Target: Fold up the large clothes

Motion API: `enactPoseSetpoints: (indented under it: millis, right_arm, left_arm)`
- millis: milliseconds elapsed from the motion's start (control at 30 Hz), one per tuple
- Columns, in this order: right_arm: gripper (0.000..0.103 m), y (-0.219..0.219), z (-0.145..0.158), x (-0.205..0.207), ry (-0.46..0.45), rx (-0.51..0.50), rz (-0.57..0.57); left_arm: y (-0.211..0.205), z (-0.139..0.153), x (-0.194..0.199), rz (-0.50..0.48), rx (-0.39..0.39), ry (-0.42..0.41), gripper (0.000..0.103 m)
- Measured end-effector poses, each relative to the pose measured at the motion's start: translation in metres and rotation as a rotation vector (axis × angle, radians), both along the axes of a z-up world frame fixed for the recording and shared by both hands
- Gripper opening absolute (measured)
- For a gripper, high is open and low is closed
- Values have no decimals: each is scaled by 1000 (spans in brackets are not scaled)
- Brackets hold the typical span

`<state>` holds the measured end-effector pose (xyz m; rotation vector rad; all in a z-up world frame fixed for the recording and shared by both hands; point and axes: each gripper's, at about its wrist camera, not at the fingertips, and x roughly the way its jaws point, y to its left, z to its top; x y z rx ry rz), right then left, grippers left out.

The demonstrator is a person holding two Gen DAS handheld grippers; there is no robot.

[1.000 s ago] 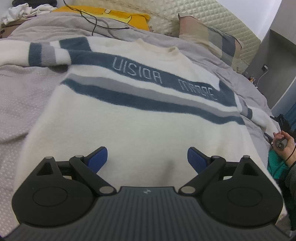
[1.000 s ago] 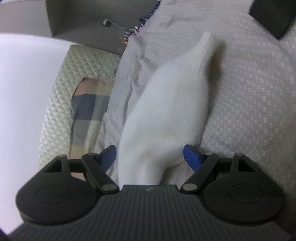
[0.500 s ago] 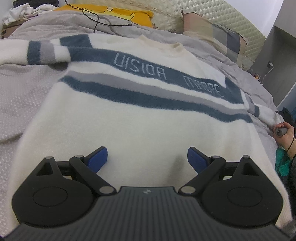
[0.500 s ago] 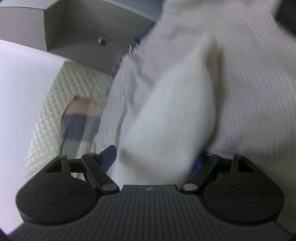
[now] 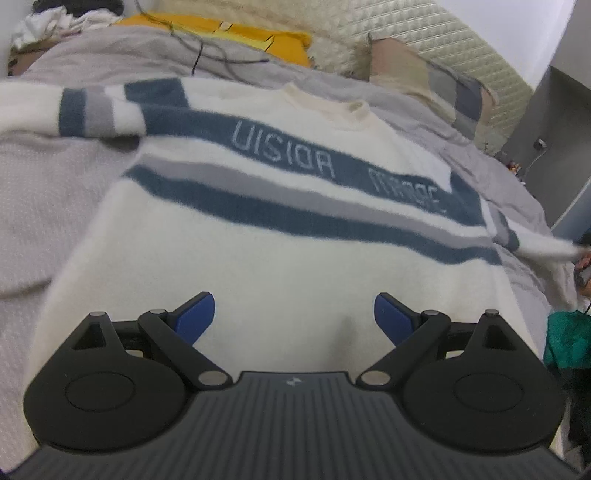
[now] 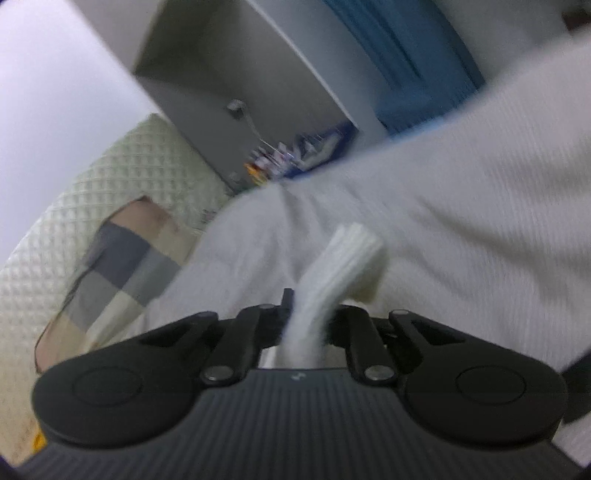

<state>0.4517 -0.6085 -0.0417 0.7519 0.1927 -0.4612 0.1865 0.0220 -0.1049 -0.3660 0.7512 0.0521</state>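
Observation:
A large white sweater (image 5: 280, 258) with blue and grey chest stripes lies flat, front up, on a grey bed cover (image 5: 44, 192). Its left sleeve (image 5: 66, 110) stretches out to the left. My left gripper (image 5: 294, 314) is open and empty, hovering over the sweater's lower hem. My right gripper (image 6: 308, 314) is shut on the white cuff of the right sleeve (image 6: 343, 258), which sticks out between the jaws. In the left wrist view that sleeve (image 5: 543, 247) is stretched away to the right edge.
A yellow pillow (image 5: 236, 33) and a plaid pillow (image 5: 436, 85) lie against the quilted headboard (image 5: 461, 40). A black cable (image 5: 207, 55) crosses the cover. A grey cabinet (image 6: 266, 81) stands beside the bed. Teal cloth (image 5: 569, 343) is at the right.
My right gripper closed on the sleeve cuff and lifted it, with the view swinging up toward the cabinet. The right sleeve pulled taut. My left gripper moved slightly closer over the hem.

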Motion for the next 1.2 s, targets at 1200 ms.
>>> enactPoseSetpoints:
  millis: [1200]
  right_arm:
    - [12, 609, 85, -171, -122, -684, 1104]
  left_arm:
    - [170, 81, -65, 332, -154, -269, 95]
